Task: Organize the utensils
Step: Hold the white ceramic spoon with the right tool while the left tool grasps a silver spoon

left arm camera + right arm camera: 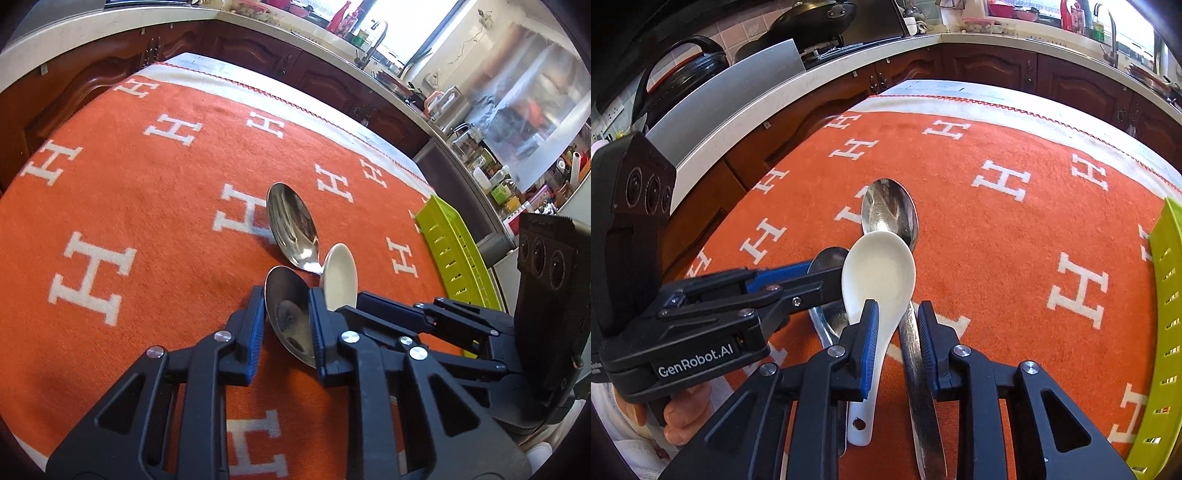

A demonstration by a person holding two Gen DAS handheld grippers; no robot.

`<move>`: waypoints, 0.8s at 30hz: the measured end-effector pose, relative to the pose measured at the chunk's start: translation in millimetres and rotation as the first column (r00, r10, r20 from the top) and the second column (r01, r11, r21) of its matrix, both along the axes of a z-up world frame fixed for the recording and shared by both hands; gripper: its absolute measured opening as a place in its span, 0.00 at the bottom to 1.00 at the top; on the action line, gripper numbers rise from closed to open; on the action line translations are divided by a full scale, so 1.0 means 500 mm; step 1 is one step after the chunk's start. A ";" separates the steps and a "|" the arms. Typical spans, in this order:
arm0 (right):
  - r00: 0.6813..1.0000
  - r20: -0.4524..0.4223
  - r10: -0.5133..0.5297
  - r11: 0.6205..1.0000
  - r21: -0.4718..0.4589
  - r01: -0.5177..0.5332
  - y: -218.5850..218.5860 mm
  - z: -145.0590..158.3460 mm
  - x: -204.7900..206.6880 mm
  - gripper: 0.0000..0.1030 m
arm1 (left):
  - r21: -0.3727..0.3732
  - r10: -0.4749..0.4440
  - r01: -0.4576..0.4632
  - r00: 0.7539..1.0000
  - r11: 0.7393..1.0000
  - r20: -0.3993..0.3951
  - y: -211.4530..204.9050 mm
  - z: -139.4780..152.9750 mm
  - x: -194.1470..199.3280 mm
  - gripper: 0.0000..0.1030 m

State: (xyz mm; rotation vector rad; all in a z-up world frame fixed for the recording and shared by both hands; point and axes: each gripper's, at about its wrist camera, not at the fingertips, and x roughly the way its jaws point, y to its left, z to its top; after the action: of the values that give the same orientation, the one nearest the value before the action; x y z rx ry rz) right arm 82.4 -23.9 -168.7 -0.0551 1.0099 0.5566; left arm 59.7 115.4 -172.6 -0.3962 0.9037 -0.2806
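Observation:
A small steel spoon (288,325) sits with its bowl between the pads of my left gripper (286,295), which is shut on it. The same gripper (823,273) comes in from the left in the right wrist view. A white ceramic spoon (879,273) lies with its neck between the pads of my right gripper (897,310), which is shut on it. The handle of a large steel spoon (890,206) runs through the same gap, beside the white neck. In the left wrist view the white spoon (340,277) stands tilted on edge behind the large steel spoon (291,225).
An orange cloth with white H letters (1015,258) covers the table. A lime-green slotted tray (1167,295) stands at the right edge, also in the left wrist view as the tray (454,254). Dark wooden cabinets and a counter (775,92) run behind. A person's hand (683,417) holds the left gripper.

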 end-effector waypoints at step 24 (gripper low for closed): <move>0.999 0.000 0.033 0.999 0.002 -0.033 0.011 0.003 0.019 0.23 | 0.013 0.013 -0.012 0.998 1.000 -0.060 0.054 0.028 -0.006 0.02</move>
State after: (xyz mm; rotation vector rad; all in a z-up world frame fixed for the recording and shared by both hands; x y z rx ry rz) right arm 92.1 -18.2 -167.3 -0.0702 1.0103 0.5874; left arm 56.6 142.5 -158.4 -0.4006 0.9614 -0.2529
